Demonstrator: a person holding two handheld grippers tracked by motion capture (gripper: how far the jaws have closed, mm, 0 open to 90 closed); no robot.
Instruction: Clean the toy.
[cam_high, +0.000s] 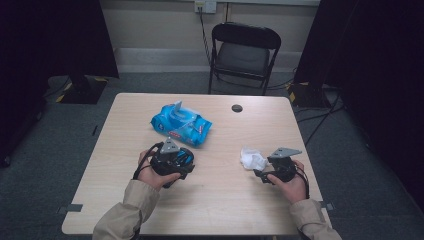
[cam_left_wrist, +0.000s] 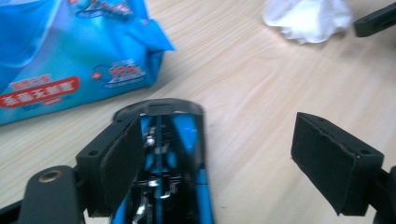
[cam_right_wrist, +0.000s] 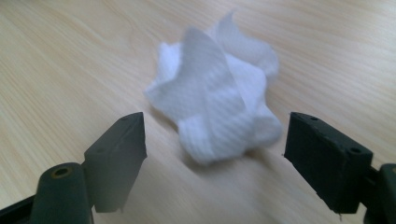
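With both tongs spread and empty, I leave the crumpled wet wipe (cam_right_wrist: 217, 93) lying loose on the bench (cam_high: 210, 200) before my right tongs (cam_right_wrist: 212, 161), the blue wipes pack (cam_high: 181, 125) near my left tongs (cam_left_wrist: 219, 154), seemingly for pickup.

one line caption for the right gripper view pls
Open right gripper facing a crumpled white wet wipe lying on the wooden table.
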